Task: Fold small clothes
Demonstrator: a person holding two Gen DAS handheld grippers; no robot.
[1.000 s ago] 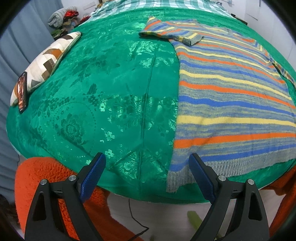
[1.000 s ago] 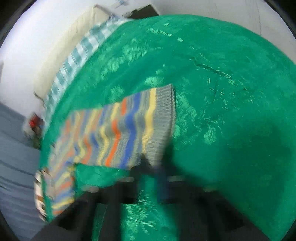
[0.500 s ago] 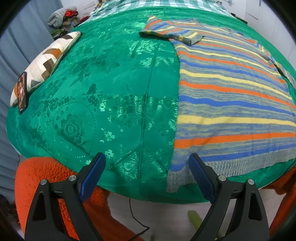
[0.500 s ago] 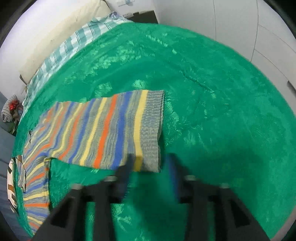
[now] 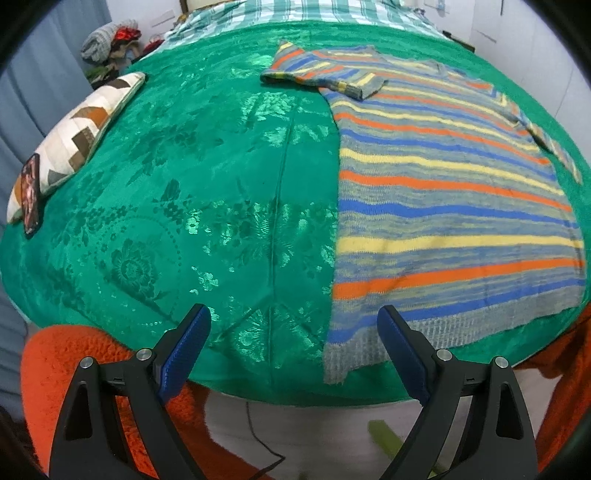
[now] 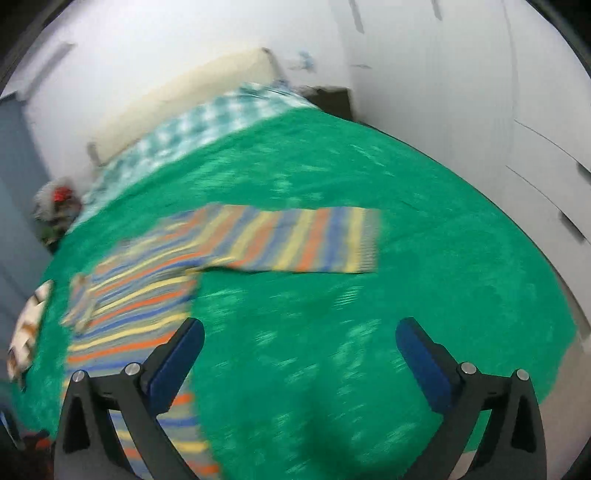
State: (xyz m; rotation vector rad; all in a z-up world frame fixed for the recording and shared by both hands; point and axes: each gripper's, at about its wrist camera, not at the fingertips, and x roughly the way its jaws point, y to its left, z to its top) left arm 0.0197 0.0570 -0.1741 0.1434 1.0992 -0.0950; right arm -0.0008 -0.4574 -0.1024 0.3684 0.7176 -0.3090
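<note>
Striped sweater (image 5: 443, 199) lies spread on bed (image 5: 184, 184); both grippers' jaws wide open, empty, right's having just opened; sleeve fold seems next.

A bed (image 5: 229, 192) fills both views, covered by a shiny green bedspread (image 5: 184, 221) with a woven flower pattern. In the left wrist view, a striped knit sweater (image 5: 443, 192) in grey, blue, orange and yellow lies flat on it toward 3 o'clock, one sleeve (image 5: 321, 72) folded in near 12 o'clock. A patchwork cushion (image 5: 77, 133) rests at 10 o'clock, a dark phone (image 5: 31, 192) touching its near end. A green-and-white checked sheet (image 5: 295, 11) shows at 12 o'clock. In the blurred right wrist view, the other sleeve (image 6: 295, 240) lies stretched out flat.
</note>
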